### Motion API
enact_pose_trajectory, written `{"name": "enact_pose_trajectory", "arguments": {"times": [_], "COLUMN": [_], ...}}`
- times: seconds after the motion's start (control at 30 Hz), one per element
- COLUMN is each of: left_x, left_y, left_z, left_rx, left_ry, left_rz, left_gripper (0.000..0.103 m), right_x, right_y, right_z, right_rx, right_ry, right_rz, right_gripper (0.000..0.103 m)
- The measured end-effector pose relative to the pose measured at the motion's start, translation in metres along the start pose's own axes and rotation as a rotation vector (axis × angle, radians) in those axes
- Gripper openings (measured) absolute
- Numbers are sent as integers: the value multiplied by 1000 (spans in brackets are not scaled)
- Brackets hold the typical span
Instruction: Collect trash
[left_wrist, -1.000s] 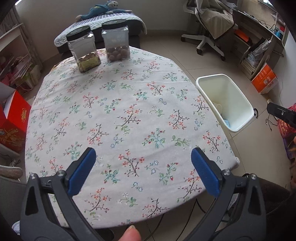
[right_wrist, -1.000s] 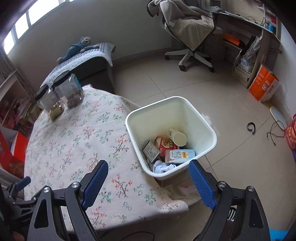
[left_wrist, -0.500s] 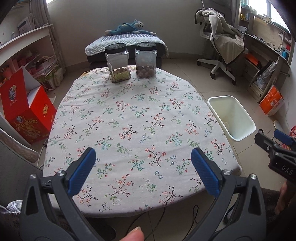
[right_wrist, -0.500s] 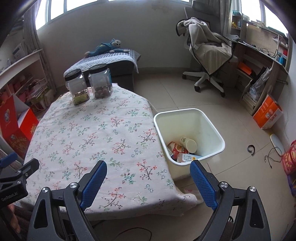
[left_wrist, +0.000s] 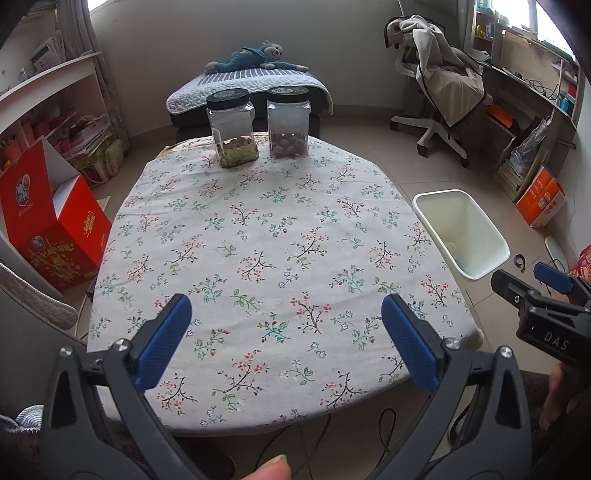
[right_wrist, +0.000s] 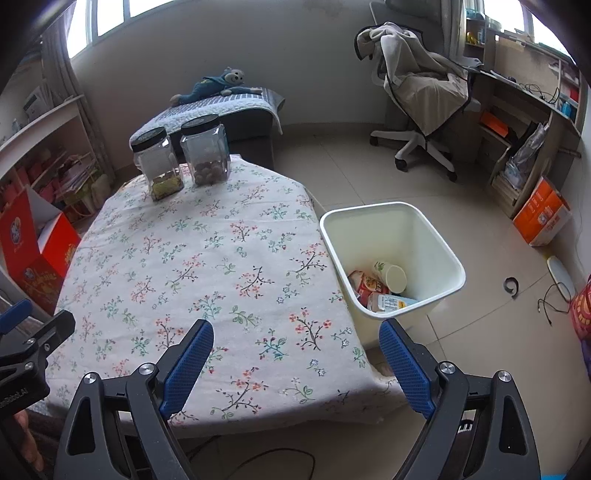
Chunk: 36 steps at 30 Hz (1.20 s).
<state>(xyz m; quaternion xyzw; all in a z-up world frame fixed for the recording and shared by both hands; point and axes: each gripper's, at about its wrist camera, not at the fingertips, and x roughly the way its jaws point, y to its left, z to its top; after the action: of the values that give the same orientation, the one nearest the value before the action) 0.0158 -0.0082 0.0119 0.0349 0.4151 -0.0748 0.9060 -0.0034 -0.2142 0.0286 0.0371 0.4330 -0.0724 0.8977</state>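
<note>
A white bin (right_wrist: 437, 242) stands on the floor right of the table; it also shows in the left wrist view (left_wrist: 491, 236). Inside it lie a paper cup (right_wrist: 391, 275), a red wrapper (right_wrist: 365, 284) and a small carton (right_wrist: 391, 303). My left gripper (left_wrist: 286, 339) is open and empty above the near edge of the floral tablecloth (left_wrist: 258, 251). My right gripper (right_wrist: 295, 365) is open and empty over the table's near right corner, short of the bin. I see no loose trash on the cloth.
Two clear jars with black lids (left_wrist: 231, 127) (left_wrist: 288, 120) stand at the table's far edge. A red box (left_wrist: 55, 236) sits on the floor at left. An office chair (right_wrist: 417, 110) and shelves stand at right. Cables lie on the floor.
Both grippers have pulled back and risen away from the table and bin, so more of the room shows. Both stay open and empty.
</note>
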Motion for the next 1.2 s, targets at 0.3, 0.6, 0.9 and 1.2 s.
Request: {"name": "enact_pose_trajectory", "arguments": {"times": [0.3,0.6,0.9,1.2], "left_x": [-2,-1,-1,-2], "left_y": [-2,-3,-1,-1], "left_z": [-1,-1,0,1], "left_rx": [5,5,5,6], "left_ry": [1,8,12,7], "left_rz": [-5,-7,-10,-9], "left_gripper": [102,102,102,102], "right_x": [0,-2,-2,-2], "right_y": [0,0,1,2], "right_z": [-1,-1,0,0], "right_rx": [0,5,8,10], "right_ry": [1,-3,3,6], "right_rz": [3,2,2,3], "right_gripper": [93,93,93,93]}}
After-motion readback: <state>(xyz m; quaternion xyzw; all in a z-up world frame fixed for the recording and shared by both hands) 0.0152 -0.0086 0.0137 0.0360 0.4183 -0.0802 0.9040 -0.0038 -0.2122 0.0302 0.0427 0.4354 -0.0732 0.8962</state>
